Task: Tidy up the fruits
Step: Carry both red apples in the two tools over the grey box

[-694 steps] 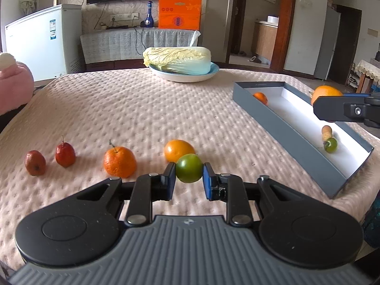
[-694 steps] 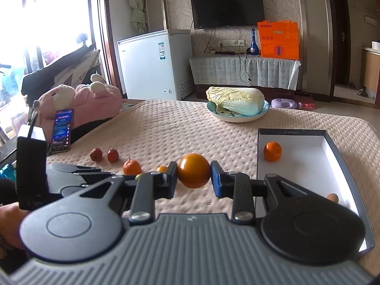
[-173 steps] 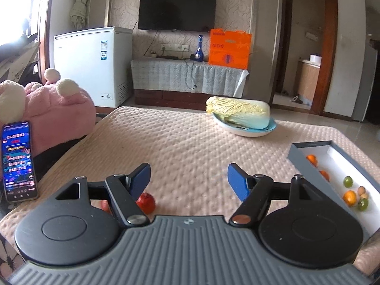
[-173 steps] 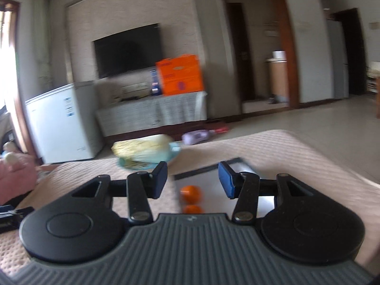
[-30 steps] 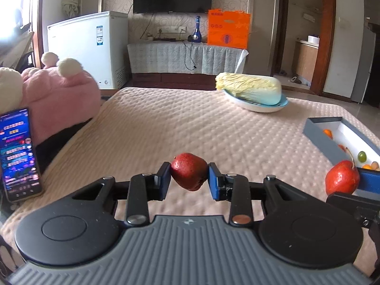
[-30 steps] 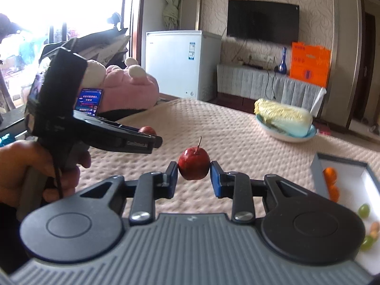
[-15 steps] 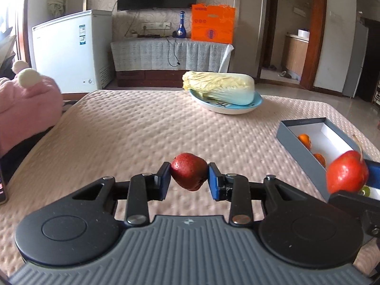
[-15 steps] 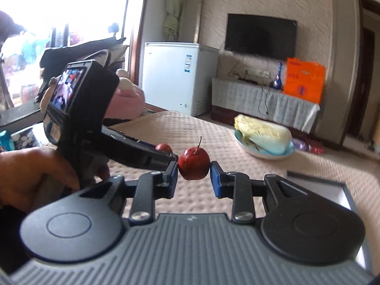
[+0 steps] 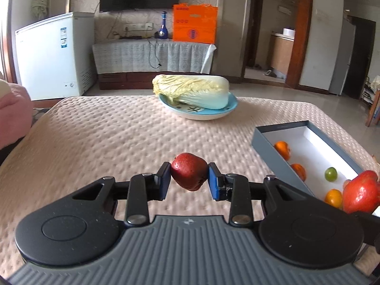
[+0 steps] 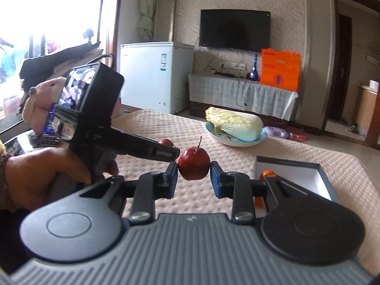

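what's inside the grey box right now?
In the left wrist view the grey box holds two oranges by its near wall, a green fruit and another orange fruit. The red fruit in the right gripper covers the near end.

Tabletop point(image 9: 106, 137) under beige quilted cloth, dimpled and matt. Glossy red apple point(image 9: 189, 174) between blue, smooth-looking pads point(image 9: 214, 183) of a matt black plastic hand-held gripper point(image 9: 189, 181) with ribbed grey body. Grey cardboard box point(image 9: 277, 146), white inside. Glazed blue plate point(image 9: 234, 103) with leafy cabbage point(image 9: 192, 90)
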A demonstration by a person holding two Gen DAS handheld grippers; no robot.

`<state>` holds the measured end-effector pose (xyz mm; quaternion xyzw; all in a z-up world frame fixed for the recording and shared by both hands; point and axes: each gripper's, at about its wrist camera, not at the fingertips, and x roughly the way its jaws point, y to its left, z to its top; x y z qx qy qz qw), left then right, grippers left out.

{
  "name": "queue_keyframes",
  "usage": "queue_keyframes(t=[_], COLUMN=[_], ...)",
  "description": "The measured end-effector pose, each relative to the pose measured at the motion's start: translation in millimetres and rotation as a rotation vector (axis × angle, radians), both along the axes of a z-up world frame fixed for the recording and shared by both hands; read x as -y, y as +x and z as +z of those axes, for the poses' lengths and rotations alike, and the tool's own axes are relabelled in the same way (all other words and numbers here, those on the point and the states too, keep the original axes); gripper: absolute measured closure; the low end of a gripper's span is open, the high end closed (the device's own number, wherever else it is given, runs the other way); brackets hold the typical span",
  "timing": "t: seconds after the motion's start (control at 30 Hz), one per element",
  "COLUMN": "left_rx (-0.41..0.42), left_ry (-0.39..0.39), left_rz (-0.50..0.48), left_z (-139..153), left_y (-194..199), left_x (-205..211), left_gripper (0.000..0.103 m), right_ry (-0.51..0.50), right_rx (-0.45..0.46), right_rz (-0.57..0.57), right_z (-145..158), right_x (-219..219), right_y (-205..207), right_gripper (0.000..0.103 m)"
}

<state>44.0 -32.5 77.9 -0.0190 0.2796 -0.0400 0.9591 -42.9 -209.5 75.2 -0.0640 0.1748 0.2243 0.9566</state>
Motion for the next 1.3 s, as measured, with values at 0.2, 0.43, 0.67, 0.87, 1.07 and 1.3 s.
queue_keyframes(t=[0.2, 0.43, 0.67, 0.87, 1.07, 1.3], left_rx=[0.001, 0.009, 0.007, 0.013, 0.009, 0.038], left_ry=[-0.017, -0.009, -0.004, 0.006, -0.003, 0.013], left_rz=[-0.012, -0.024, -0.039, -0.077, -0.089, -0.127], left_z=[7, 9, 4, 1, -1, 2], left_y=[0, 1, 3, 4, 7, 12], left_x=[6, 17, 26, 42, 49, 62], left_gripper=[0.064, 0.064, 0.064, 0.064, 0.064, 0.064], right_ry=[-0.002, -0.009, 0.018, 0.035, 0.027, 0.034], right_rx=[-0.010, -0.028, -0.058, -0.056, -0.067, -0.064], right_rz=[-0.008, -0.006, -0.025, -0.056, -0.063, -0.085], right_z=[0, -4, -6, -5, -8, -8], right_x=[-6, -7, 7, 19, 25, 32], right_y=[-4, -7, -3, -1, 0, -2], right_gripper=[0.071, 0.071, 0.071, 0.071, 0.071, 0.071])
